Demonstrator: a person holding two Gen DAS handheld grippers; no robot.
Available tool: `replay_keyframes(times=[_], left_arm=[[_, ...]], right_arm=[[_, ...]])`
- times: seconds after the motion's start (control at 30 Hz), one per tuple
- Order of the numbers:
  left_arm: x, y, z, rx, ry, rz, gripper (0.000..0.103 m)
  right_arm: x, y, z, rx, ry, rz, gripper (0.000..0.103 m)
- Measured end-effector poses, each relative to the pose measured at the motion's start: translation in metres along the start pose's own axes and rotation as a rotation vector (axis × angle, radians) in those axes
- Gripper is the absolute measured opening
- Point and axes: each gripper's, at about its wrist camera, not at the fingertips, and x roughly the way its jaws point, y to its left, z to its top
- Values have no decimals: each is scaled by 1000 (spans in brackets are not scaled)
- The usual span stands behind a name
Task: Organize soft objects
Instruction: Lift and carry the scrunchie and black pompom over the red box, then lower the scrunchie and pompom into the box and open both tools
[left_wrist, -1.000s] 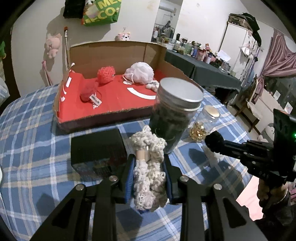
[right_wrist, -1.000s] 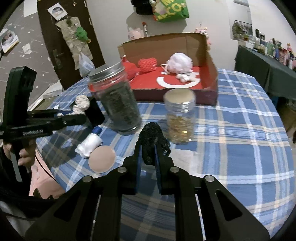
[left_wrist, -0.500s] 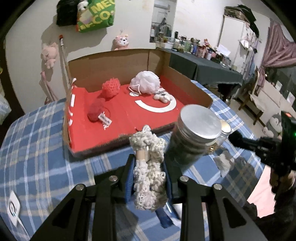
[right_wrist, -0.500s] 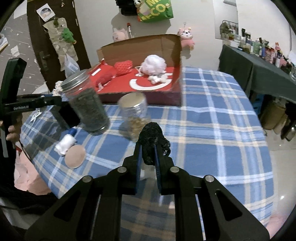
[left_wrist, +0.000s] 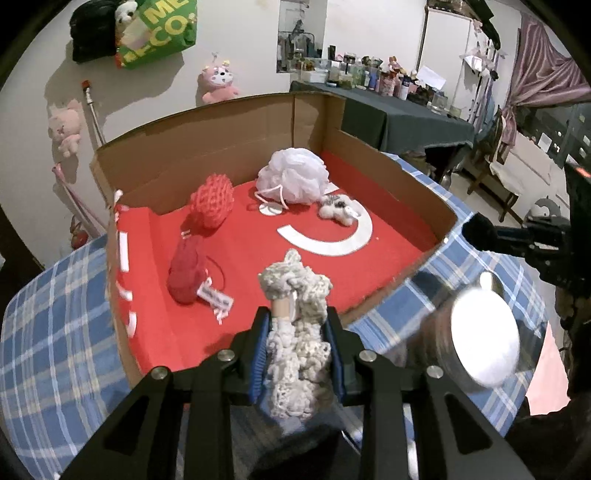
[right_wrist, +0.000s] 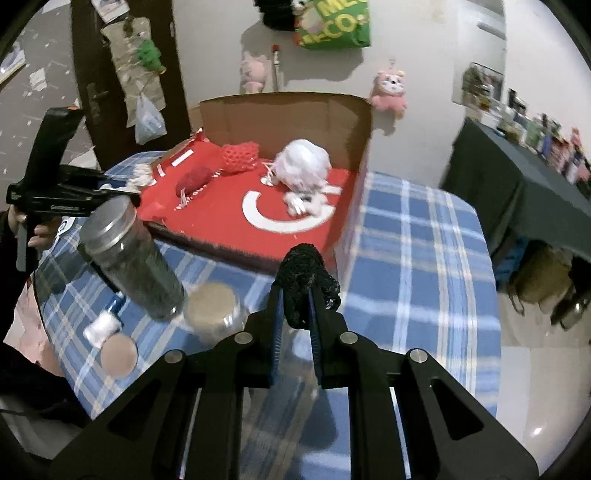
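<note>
- Left gripper (left_wrist: 297, 354) clenched on a cream crocheted piece (left_wrist: 295, 325), above the box's (left_wrist: 221, 144) near edge.
- Right gripper (right_wrist: 295, 321) clenched on a black mesh piece (right_wrist: 304, 280), near the box's right corner; bare tablecloth (right_wrist: 413, 266) to the right.

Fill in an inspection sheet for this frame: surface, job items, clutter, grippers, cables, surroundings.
Surface: round table under a blue plaid cloth.
Job's things: open cardboard box with red floor holding a red knitted pouf, a dark red yarn bundle with a tag, a white mesh bath sponge and a small white fluffy toy.
Clutter: tall dark-filled glass jar with metal lid, short jar with beige lid, white roll, tan round disc.
Grippers: left gripper shut on cream crocheted piece; right gripper shut on black mesh scrubber.
Cables: nothing seen.
Surroundings: pink plush toys and green bag on the wall; dark-clothed side table.
</note>
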Motion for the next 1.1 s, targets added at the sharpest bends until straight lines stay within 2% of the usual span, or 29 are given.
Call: replay_keyframes(times=[0.27, 0.5, 0.67, 0.9, 1.1], left_arm=[[34, 7, 30, 9, 55, -26, 30], [70, 22, 57, -17, 123, -44, 31], [98, 32, 69, -32, 182, -47, 31], [124, 40, 71, -25, 248, -16, 32], [126, 46, 70, -46, 246, -9, 34]], right_arm=[[46, 19, 54, -76, 50, 90, 13], [111, 27, 99, -80, 170, 163, 13], [162, 30, 120, -77, 292, 193, 13], [202, 31, 133, -79, 371, 149, 13], [216, 34, 133, -80, 386, 134, 14]])
